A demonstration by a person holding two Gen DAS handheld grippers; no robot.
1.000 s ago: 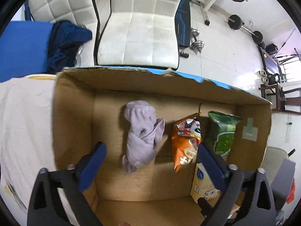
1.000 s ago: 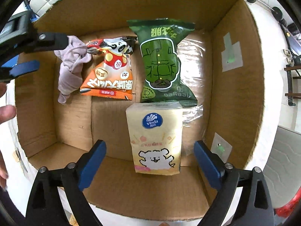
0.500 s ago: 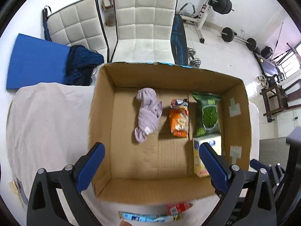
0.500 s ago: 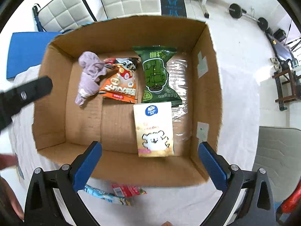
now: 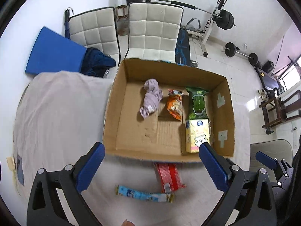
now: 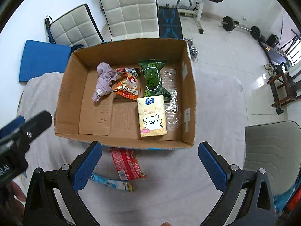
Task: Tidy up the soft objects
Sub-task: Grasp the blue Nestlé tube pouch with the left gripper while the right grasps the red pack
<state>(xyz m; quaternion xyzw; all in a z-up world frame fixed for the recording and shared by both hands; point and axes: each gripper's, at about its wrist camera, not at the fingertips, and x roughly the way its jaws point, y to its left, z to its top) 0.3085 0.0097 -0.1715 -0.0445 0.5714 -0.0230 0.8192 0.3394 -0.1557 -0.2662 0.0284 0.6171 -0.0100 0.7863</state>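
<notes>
An open cardboard box [image 5: 111, 113] [image 6: 190, 94] stands on a cloth-covered table. Inside lie a lilac cloth [image 5: 151, 98] [image 6: 103, 81], an orange snack bag [image 5: 175, 106] [image 6: 128, 86], a green snack bag [image 5: 198, 101] [image 6: 153, 77] and a yellow tissue pack [image 5: 196, 135] [image 6: 152, 116]. In front of the box lie a red packet [image 5: 169, 177] [image 6: 126, 163] and a blue packet [image 5: 144, 195] [image 6: 111, 183]. My left gripper [image 5: 150, 167] and my right gripper [image 6: 148, 166] are both open and empty, held above the table before the box.
Two white padded chairs [image 5: 156, 32] [image 6: 129, 11] stand behind the table, with a blue mat [image 5: 52, 54] and dark cloth [image 5: 96, 64] at the left. Gym weights [image 5: 225, 18] are at the back. A grey chair [image 6: 272, 150] is at the right.
Both grippers have pulled back and up out of the box. The lilac cloth and tissue pack stay in the box. The red and blue packets have come into view.
</notes>
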